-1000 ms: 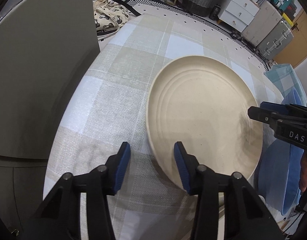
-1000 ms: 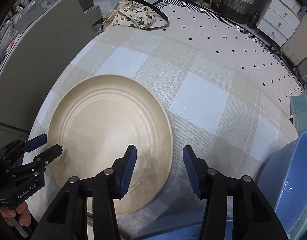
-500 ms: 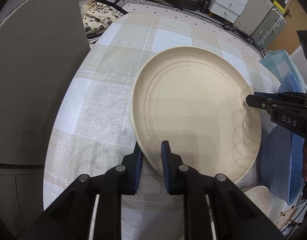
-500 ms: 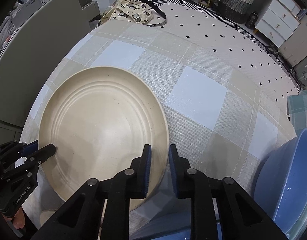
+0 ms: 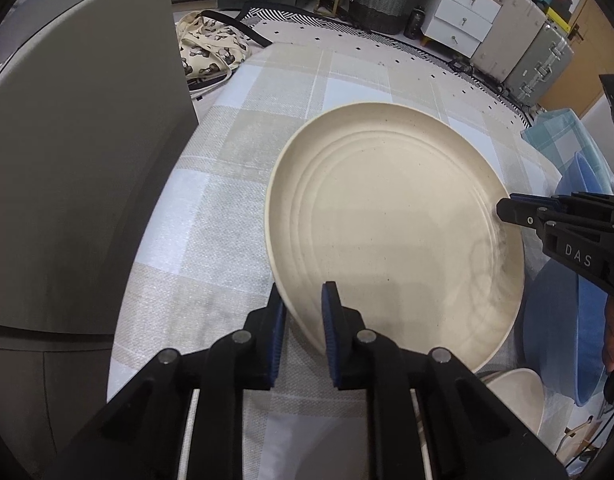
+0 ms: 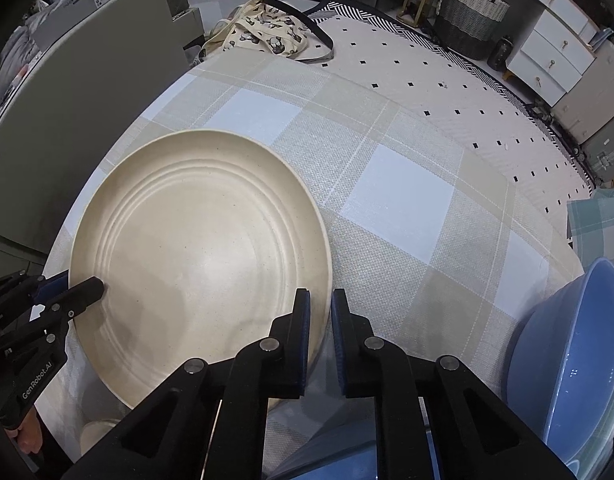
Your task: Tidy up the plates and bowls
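Note:
A large cream plate with ringed grooves lies over the checked tablecloth. My left gripper is shut on its near left rim, one blue pad above and one below. The right gripper is shut on the opposite rim of the same plate. Each gripper also shows in the other's view: the right gripper at the plate's right edge, the left gripper at its left edge.
A blue bowl stands at the right end of the table, and a small cream bowl peeks out below the plate's near edge. A grey panel rises along the left. A printed tote bag lies on the floor beyond.
Both grippers' jaws have gone from open astride the plate's rim to shut on it. The small cream bowl has come into sight below the plate.

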{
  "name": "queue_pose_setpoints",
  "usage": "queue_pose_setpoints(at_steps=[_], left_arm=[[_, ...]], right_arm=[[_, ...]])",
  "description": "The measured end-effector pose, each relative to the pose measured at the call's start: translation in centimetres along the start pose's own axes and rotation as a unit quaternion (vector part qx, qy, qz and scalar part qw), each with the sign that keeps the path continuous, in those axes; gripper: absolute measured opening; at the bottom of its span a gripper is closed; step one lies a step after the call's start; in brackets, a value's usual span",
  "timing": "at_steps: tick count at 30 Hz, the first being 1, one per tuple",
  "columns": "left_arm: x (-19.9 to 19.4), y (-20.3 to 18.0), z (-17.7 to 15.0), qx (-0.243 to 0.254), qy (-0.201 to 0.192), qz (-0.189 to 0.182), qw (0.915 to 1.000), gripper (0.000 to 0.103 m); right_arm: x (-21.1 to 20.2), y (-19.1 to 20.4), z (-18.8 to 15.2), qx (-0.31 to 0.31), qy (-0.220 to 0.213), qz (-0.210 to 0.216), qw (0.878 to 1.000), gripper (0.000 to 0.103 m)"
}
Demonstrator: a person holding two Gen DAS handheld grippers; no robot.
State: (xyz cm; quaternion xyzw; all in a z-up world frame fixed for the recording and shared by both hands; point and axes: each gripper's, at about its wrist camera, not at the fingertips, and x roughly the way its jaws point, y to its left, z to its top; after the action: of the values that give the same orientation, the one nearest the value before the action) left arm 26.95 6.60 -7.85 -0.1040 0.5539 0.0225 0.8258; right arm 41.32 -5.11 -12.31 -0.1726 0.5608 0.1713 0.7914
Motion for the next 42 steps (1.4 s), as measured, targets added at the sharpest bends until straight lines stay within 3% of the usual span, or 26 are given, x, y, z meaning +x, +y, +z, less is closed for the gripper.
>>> queue_pose_setpoints(at_steps=[23, 42], left_arm=[[-5.3, 2.5, -1.3, -0.006, -0.054, -0.021, 0.9983, 0.016], [-10.1, 2.3, -3.7, 0.023, -0.097, -0.047, 0.9939, 0.016]], right_arm=[[-5.6, 4.1, -1.8, -0.006, -0.036, -0.022, 0.999, 0.011], [-13.1, 5.9, -7.6, 0.003, -0.090, -0.039, 0.995, 0.011]])
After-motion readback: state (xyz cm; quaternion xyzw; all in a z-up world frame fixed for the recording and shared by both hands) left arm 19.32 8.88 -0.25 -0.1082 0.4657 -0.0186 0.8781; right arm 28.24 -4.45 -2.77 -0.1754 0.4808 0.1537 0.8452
